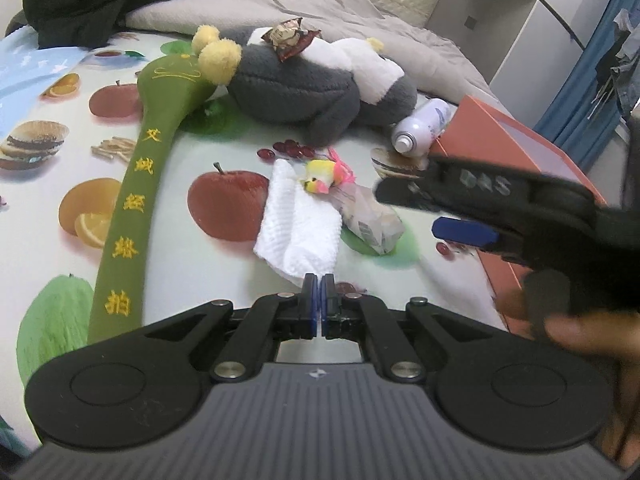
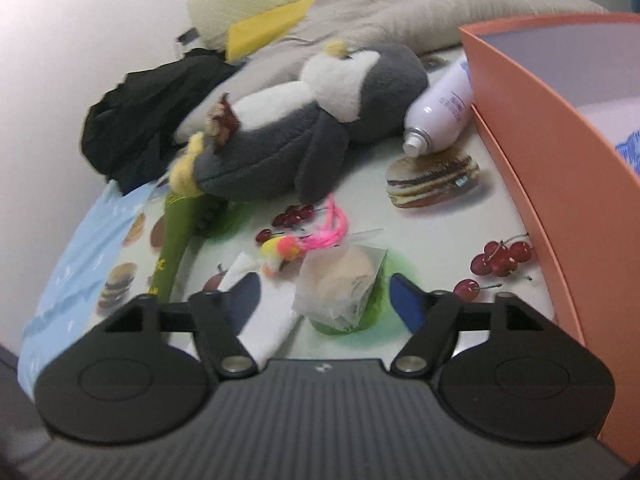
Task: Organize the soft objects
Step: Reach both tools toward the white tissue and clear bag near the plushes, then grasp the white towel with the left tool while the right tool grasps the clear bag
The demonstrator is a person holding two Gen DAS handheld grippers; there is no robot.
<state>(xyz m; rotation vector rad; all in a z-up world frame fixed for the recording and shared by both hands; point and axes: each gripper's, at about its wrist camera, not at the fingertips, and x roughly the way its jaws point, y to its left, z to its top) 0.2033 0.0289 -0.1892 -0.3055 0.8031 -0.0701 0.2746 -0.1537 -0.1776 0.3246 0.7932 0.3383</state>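
A grey and white plush penguin (image 1: 316, 88) (image 2: 288, 128) lies on the fruit-print cloth. A long green plush mallet (image 1: 136, 184) (image 2: 174, 240) lies to its left. A white towel (image 1: 298, 224) (image 2: 268, 312), a small yellow-pink toy (image 1: 324, 176) (image 2: 282, 252) and a wrapped bun (image 1: 370, 216) (image 2: 344, 284) lie in the middle. An orange box (image 1: 516, 148) (image 2: 552, 128) stands at the right. My left gripper (image 1: 319, 292) is shut and empty, just short of the towel. My right gripper (image 2: 326, 300) is open, with its jaws either side of the wrapped bun; it also shows in the left wrist view (image 1: 436, 208).
A white spray can (image 1: 420, 126) (image 2: 440, 108) lies against the orange box. A snack wrapper (image 1: 290, 38) rests on the penguin. Black clothing (image 1: 104, 0) (image 2: 148, 120), a grey quilt (image 1: 340, 12) and pillows lie at the back.
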